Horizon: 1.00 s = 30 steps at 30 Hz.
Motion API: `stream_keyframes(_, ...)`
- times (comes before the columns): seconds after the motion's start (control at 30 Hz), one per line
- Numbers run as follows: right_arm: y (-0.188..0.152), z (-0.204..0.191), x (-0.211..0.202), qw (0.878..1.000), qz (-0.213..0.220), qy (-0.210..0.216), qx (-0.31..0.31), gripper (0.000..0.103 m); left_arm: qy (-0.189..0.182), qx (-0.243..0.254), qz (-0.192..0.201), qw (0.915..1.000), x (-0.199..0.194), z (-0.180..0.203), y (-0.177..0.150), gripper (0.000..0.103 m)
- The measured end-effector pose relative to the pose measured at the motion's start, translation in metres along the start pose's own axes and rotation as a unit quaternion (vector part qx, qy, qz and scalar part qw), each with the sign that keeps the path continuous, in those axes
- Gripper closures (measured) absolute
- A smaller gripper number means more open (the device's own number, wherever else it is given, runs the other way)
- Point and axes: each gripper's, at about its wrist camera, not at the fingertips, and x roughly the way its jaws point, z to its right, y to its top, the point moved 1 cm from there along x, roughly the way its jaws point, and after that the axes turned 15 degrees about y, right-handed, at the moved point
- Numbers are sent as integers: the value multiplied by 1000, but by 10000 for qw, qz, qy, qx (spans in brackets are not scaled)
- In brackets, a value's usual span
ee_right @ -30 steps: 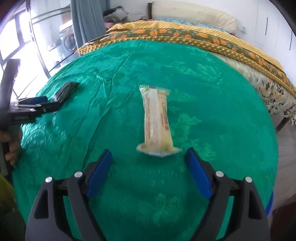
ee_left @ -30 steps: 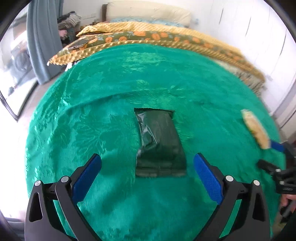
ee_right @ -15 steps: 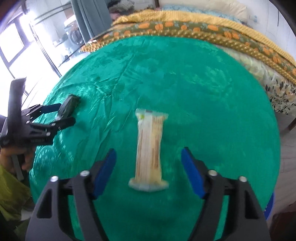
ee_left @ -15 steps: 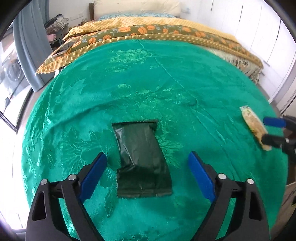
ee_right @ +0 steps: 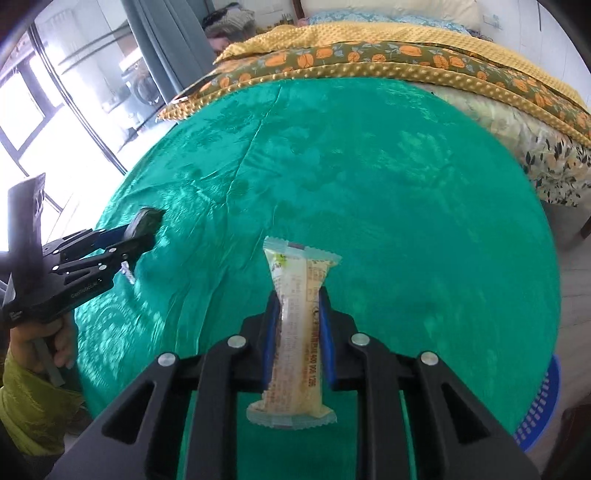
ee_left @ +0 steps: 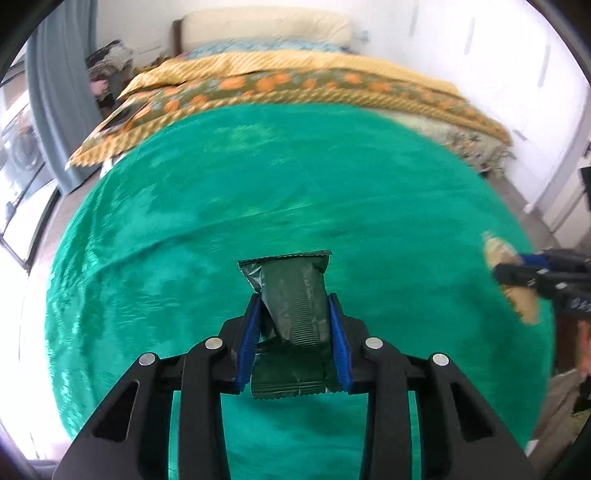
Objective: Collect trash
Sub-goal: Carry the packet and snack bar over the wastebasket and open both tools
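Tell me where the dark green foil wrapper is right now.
The dark green foil wrapper is clamped in the left gripper over the green satin bedspread; the right wrist view shows it far left, opposite the pale yellow snack packet.

place: home bedroom | cues: bed (ee_right: 369, 177) under green cover, yellow-and-orange quilt (ee_right: 406, 55), pillow (ee_left: 266, 27) by headboard, grey curtain (ee_right: 159, 48) beside big window (ee_right: 55, 122), white wardrobe doors (ee_left: 517, 81), blue basket (ee_right: 543, 406)

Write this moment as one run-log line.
left gripper: shut on dark wrapper | right gripper: shut on yellow wrapper | over green cloth
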Motion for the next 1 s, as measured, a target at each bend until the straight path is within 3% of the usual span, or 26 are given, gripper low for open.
stream_keyframes(0.13, -19, 11, -28, 9996, 174, 101, 216, 84, -538, 264, 160, 9981, -23, 44, 3, 69)
stream_keyframes(0.3, -63, 49, -86, 9953, 613, -24, 755, 84, -1316, 754, 197, 9882, -46, 116, 0, 69)
stream_keyframes(0.43, -107, 106, -146, 9838, 999, -651, 1341, 84, -2039, 1271, 180, 9705, -67, 195, -1, 69)
stream_keyframes(0.63, -157, 202, -218, 9524, 1493, -1514, 2183, 84, -2712, 1794, 128, 9456, -80, 320, 7, 69)
stream_keyframes(0.8, -183, 270, -238, 9377, 1689, -1609, 2575, 84, -2964, 2001, -30, 9339, -57, 417, 5, 69)
stream_keyframes(1.0, -206, 345, -220, 9268, 1626, -1386, 3087, 81, -2792, 2086, -436, 9363, 15, 500, -4, 68)
